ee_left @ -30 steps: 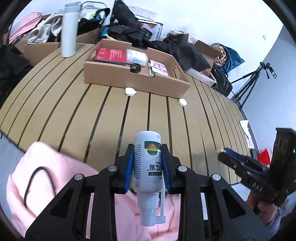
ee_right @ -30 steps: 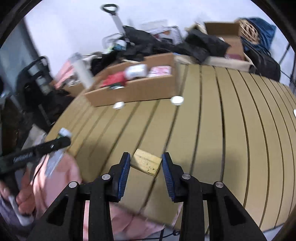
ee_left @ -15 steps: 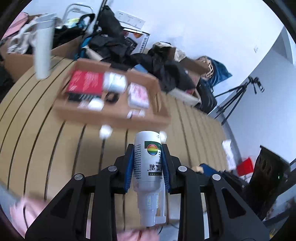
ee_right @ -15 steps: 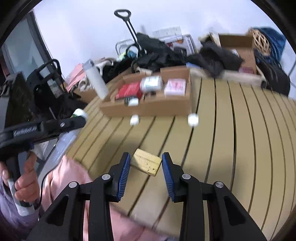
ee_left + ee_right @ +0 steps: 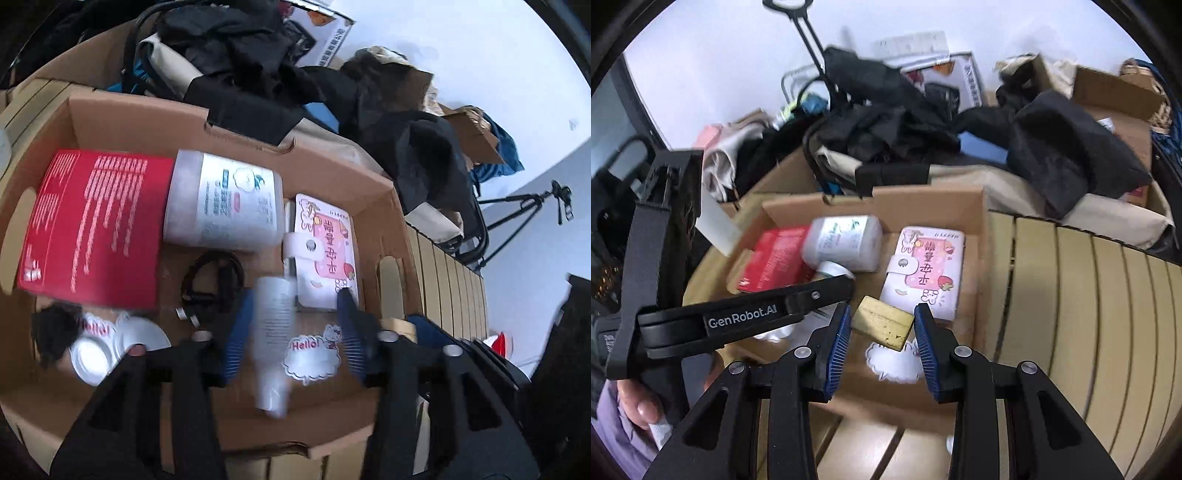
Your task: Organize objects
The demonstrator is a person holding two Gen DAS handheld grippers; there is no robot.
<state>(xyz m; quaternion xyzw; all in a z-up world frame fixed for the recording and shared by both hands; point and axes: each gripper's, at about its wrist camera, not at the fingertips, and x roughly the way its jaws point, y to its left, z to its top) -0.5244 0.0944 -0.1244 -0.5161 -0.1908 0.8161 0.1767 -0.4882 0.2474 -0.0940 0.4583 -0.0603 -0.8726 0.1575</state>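
Note:
My left gripper (image 5: pixel 291 332) is open over the cardboard box (image 5: pixel 391 206). The white spray bottle (image 5: pixel 273 332) is blurred between its spread fingers, loose from the pads. My right gripper (image 5: pixel 881 332) is shut on a yellow block (image 5: pixel 882 325) and holds it above the box's (image 5: pixel 923 199) near side. The left gripper's body (image 5: pixel 746 317) shows in the right wrist view, reaching into the box from the left.
In the box lie a red book (image 5: pixel 92 229), a white tub (image 5: pixel 221 199), a pink card wallet (image 5: pixel 328 251), a black cord (image 5: pixel 214 280), round tins (image 5: pixel 114 347) and Hello stickers (image 5: pixel 310 354). Dark clothes (image 5: pixel 894 129) and boxes pile behind. The slatted table (image 5: pixel 1089 314) extends to the right.
Both grippers moved forward from the table's near edge to over the box. The left gripper's jaws opened and the spray bottle came free. The right gripper still holds the block.

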